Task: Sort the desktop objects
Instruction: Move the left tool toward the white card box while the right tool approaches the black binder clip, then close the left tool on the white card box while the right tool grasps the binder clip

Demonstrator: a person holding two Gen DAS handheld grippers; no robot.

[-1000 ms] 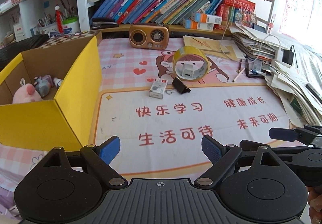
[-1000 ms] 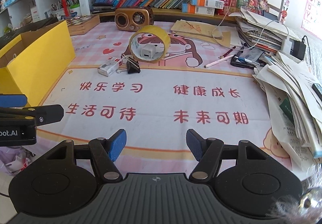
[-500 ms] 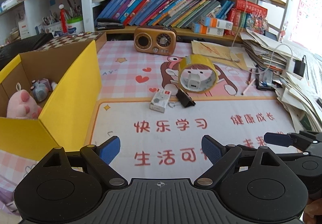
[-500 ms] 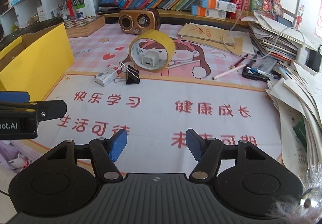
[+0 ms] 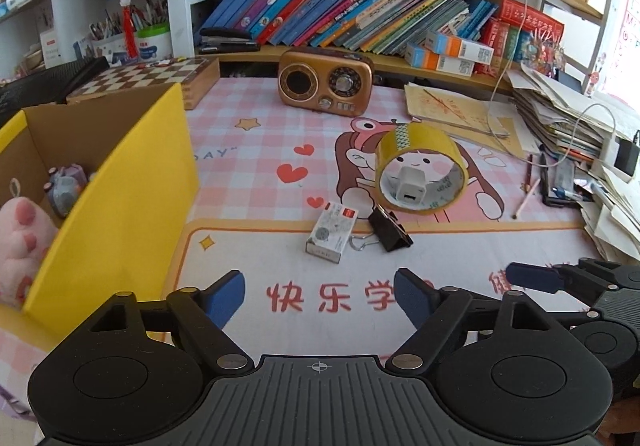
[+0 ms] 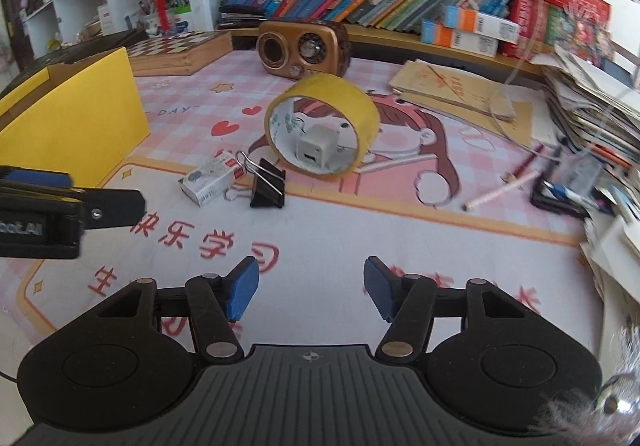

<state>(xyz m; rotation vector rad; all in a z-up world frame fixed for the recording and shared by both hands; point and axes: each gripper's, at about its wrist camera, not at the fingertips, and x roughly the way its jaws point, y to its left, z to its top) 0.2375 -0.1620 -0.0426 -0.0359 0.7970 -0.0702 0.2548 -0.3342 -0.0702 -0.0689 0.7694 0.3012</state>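
Both closing with nothing between the pads: left claw at bottom centre, small white box just above, long axis toward upper right; right claw farther, box upper left.

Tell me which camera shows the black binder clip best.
The right wrist view: the binder clip sits nearer and larger, with both wire handles visible. The left wrist view shows it smaller and farther off, with one handle visible.

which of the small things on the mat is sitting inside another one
The white charger cube: it sits inside the hollow of the yellow tape roll, which stands on edge. The small white box and black binder clip lie on the open mat in front.
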